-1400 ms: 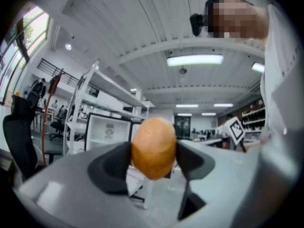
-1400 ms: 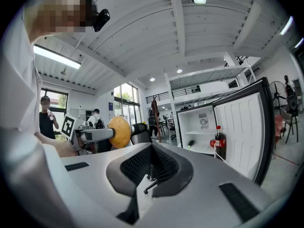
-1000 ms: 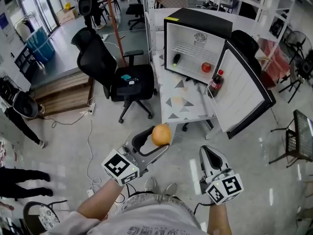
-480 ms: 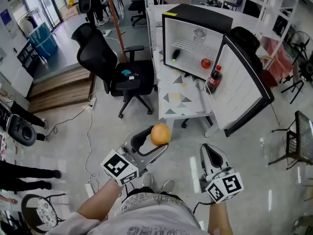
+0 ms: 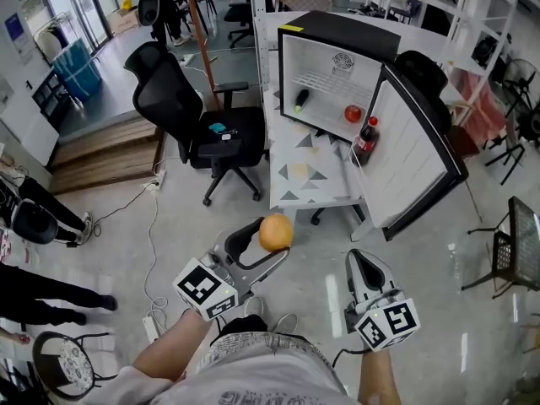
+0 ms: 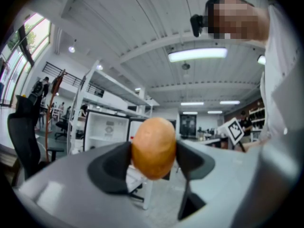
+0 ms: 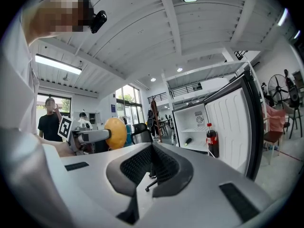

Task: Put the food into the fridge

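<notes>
Sitting pinched between the two jaws of the left tongs (image 5: 268,245), the orange fruit (image 5: 276,232) is held up in the air above the floor, low in the head view and well apart from the fridge (image 5: 342,36). The jaws press on it from both sides, and most of its round body stands clear above them. Just to the right, the right tongs (image 5: 363,268) have their jaws drawn together with nothing between them.

Farther off, the fridge stands at the back of a white desk (image 5: 308,175) with a triangle pattern, its door (image 5: 413,163) swung wide to the right. Inside, a dark bottle (image 5: 301,99) lies on its side at the left and a red round fruit (image 5: 353,113) sits at the right. A red-capped cola bottle (image 5: 365,140) stands upright in the door's shelf. A black office chair (image 5: 198,116) stands to the left of the desk.
</notes>
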`<move>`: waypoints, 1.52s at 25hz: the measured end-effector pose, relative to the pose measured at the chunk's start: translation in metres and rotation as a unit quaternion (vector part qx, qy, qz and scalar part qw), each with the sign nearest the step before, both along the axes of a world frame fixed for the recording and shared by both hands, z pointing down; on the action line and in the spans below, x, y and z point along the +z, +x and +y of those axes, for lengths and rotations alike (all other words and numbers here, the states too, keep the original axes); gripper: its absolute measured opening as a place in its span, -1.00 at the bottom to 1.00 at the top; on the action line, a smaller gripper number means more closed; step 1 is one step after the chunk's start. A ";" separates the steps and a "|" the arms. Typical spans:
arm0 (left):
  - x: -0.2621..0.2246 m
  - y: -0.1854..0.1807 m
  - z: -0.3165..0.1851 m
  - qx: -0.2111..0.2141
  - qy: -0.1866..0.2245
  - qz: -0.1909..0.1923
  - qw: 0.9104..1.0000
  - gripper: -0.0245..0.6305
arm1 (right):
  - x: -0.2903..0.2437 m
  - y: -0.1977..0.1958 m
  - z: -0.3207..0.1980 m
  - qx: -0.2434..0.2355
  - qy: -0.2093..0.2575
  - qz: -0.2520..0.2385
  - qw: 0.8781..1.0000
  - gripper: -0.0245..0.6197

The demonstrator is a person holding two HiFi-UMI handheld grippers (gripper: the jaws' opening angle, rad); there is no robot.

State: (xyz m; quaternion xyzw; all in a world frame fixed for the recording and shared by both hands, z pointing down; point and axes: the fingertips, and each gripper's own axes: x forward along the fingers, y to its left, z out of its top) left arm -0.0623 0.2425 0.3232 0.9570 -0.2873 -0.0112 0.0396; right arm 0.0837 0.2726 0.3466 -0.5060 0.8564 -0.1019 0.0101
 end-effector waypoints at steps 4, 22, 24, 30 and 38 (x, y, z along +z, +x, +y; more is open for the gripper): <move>0.002 0.004 -0.006 -0.001 0.000 0.000 1.000 0.00 | 0.006 0.004 -0.008 -0.001 -0.004 -0.001 1.000 -0.95; 0.026 0.015 -0.085 0.010 -0.019 0.000 1.000 0.00 | 0.023 0.009 -0.082 0.005 -0.018 0.002 1.000 -0.95; 0.028 0.014 -0.102 0.012 -0.021 0.001 1.000 0.00 | 0.026 0.007 -0.098 0.007 -0.022 0.003 1.000 -0.95; 0.037 0.006 -0.154 0.018 -0.029 0.002 0.999 0.00 | 0.036 -0.001 -0.148 0.014 -0.034 0.002 0.999 -0.95; 0.048 0.001 -0.227 0.034 -0.040 -0.005 0.999 0.00 | 0.046 -0.012 -0.216 0.023 -0.048 -0.001 0.999 -0.95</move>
